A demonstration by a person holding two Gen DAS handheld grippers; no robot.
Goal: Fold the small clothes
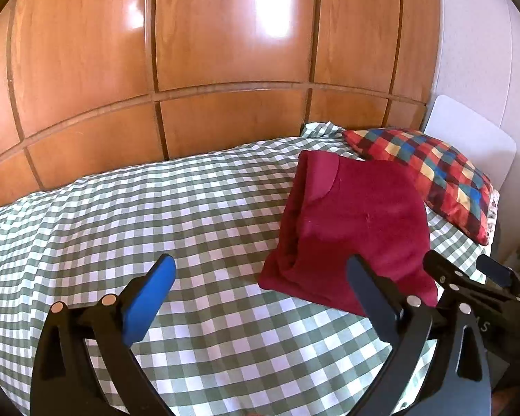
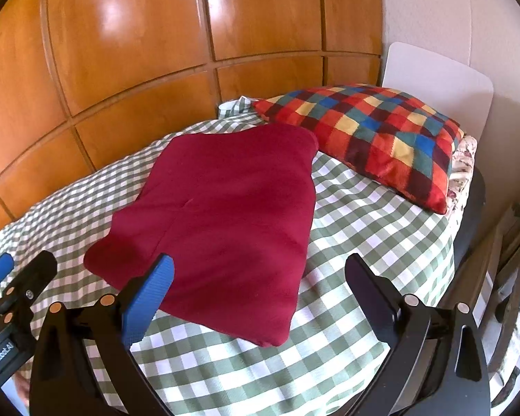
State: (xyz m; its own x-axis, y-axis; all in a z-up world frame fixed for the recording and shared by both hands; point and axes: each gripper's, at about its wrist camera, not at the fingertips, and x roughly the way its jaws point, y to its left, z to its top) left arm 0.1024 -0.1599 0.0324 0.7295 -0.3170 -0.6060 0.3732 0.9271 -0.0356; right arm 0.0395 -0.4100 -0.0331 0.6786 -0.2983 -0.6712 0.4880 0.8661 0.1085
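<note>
With both my left gripper [image 1: 260,298] and right gripper [image 2: 258,294] spread wide and empty, the folded red garment [image 2: 225,208] lies mid-frame on the checked bed [image 2: 346,242]; a careless nudge could undo its layers.

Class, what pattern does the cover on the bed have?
The bed cover is a green-and-white gingham check, clearest in the left wrist view.

A folded garment [image 2: 222,208] lies on the bedspread [image 1: 121,208], with a pillow [image 2: 374,135] behind it to the right.
</note>
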